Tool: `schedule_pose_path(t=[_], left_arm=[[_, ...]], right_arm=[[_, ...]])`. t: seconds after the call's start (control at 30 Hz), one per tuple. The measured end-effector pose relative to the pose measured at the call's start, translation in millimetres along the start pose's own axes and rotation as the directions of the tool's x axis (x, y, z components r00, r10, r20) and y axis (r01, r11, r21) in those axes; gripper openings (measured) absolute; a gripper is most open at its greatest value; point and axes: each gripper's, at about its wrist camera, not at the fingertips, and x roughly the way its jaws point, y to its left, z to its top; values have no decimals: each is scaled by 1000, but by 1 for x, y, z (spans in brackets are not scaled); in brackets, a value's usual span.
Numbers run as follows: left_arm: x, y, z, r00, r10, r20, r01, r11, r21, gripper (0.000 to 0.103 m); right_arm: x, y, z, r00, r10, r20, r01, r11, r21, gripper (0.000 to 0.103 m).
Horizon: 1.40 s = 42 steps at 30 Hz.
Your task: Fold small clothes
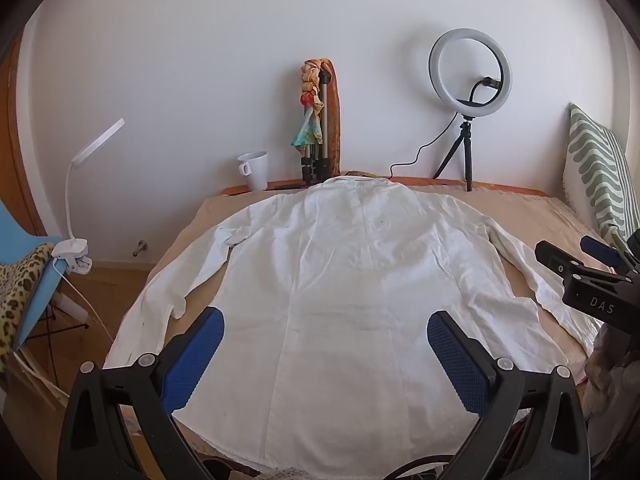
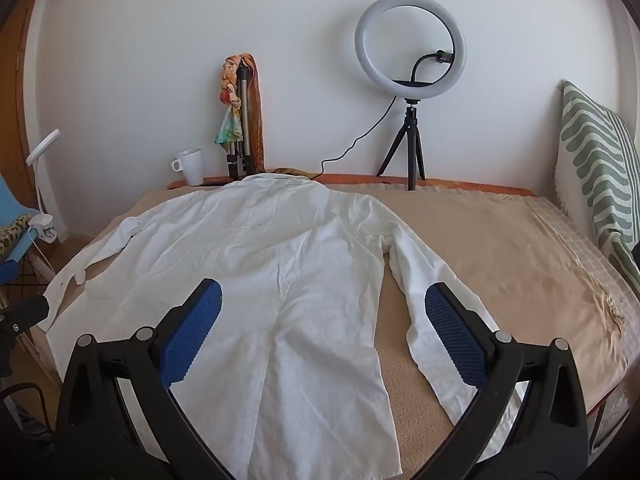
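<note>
A white shirt (image 1: 340,280) lies spread flat on the bed (image 2: 500,260), back side up, its collar toward the wall and both sleeves stretched out to the sides. The cloth is wrinkled, with a seam down the middle. Its left sleeve reaches the left edge of the bed, and the hem lies at the near edge. On the right, a wide part of the beige cover is bare up to a striped pillow (image 2: 596,168). The left hand-held gripper (image 1: 326,344) and the right hand-held gripper (image 2: 323,320) are both released wide above the shirt, grasping nothing.
</note>
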Motion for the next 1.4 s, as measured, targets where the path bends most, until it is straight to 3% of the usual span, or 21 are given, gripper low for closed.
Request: schedule_pose_path(t=[1.4], left_arm=[[-5, 8, 10, 999, 14, 31, -14, 1000, -18, 103]], right_arm=[[2, -2, -2, 1000, -23, 4, 23, 999, -22, 103]])
